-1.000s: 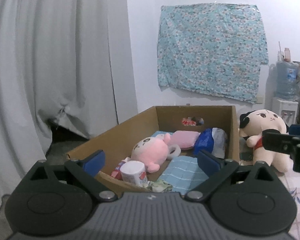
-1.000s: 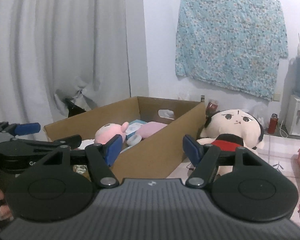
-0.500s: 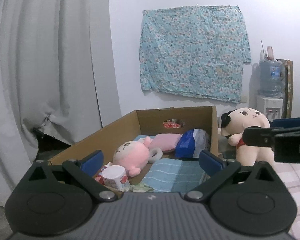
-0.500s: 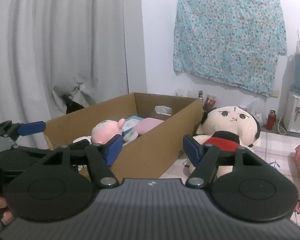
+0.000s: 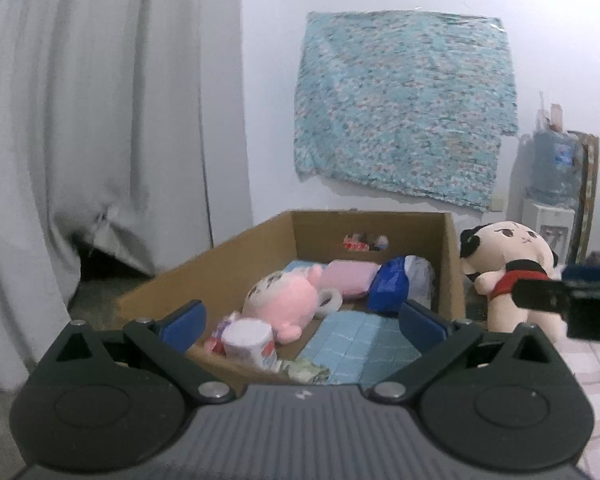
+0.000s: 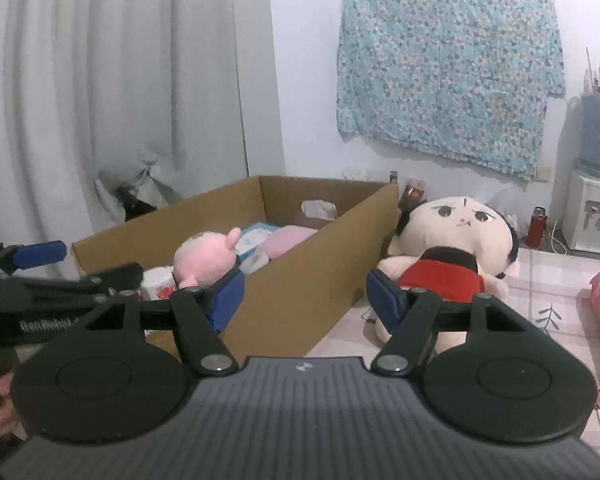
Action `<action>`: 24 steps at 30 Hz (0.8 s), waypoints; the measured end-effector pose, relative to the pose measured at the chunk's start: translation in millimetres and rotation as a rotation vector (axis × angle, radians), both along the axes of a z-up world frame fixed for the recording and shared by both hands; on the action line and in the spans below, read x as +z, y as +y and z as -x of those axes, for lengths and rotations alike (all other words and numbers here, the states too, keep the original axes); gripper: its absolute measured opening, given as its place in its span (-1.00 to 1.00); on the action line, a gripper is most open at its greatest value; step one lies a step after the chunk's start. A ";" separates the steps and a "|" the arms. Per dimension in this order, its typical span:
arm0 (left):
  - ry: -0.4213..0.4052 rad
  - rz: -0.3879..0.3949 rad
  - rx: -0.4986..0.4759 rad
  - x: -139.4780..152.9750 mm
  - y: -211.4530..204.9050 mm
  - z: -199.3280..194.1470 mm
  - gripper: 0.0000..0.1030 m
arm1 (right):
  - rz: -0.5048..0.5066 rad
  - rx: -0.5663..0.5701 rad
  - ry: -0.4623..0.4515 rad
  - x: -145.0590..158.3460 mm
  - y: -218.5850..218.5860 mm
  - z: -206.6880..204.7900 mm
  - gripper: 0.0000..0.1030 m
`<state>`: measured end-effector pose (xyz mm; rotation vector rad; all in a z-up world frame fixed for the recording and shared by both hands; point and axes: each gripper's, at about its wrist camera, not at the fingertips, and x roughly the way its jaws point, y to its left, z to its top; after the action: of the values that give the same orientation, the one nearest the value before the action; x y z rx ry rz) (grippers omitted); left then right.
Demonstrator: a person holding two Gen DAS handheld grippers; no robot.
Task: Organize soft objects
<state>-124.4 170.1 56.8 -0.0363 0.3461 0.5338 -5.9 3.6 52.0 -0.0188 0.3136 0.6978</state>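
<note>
Cardboard makes the big open box (image 6: pixel 284 280), and it already holds several soft things: a pink plush (image 5: pixel 284 300), a pink cushion (image 5: pixel 350 276), a blue checked cloth (image 5: pixel 360 344) and a blue bag (image 5: pixel 388 288). One large doll (image 6: pixel 452 248) with a cream head and red shirt sits outside, against the right wall of the box on the checked floor; in the right wrist view it is at about 1 o'clock from the claw.

Both claws are wide and hold nothing. The left gripper (image 5: pixel 302 322) hangs over the near edge of the box, and the right gripper (image 6: pixel 304 296) points between the box wall and the doll, not touching either.

I judge the step to be the approach to the doll, the main soft thing not yet stored. The next move calls for the right claw to swing toward 1 o'clock, close on the narrow body or an arm, because the head looks too wide, then lift it over the wall into the free space.
</note>
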 end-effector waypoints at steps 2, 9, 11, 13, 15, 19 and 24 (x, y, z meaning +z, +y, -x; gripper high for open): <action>-0.005 0.039 0.018 -1.3 5.6 1.8 1.00 | 0.016 -0.002 -0.017 -0.6 0.9 1.3 0.31; -0.006 0.015 0.012 -1.4 3.9 -0.5 1.00 | 0.010 0.002 -0.004 -2.3 3.1 0.6 0.31; 0.001 0.012 -0.001 -2.0 1.8 -0.8 1.00 | 0.027 0.006 -0.012 -3.7 6.8 2.5 0.31; -0.002 0.009 0.003 -1.8 1.2 -0.3 1.00 | 0.025 0.022 -0.003 -4.3 8.9 3.7 0.31; 0.000 0.007 0.009 -2.4 0.5 -0.6 1.00 | 0.020 0.029 -0.003 -4.4 10.7 5.8 0.31; 0.013 -0.028 0.021 -3.8 -3.1 -2.1 1.00 | 0.029 0.030 -0.004 -5.8 13.5 7.5 0.32; 0.023 -0.030 0.014 -4.6 -2.9 -3.7 1.00 | 0.018 0.017 0.002 -5.7 11.3 4.5 0.33</action>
<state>-120.7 167.2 52.1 -0.0036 0.3608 0.5538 -10.4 14.9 46.3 -0.0381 0.3219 0.7120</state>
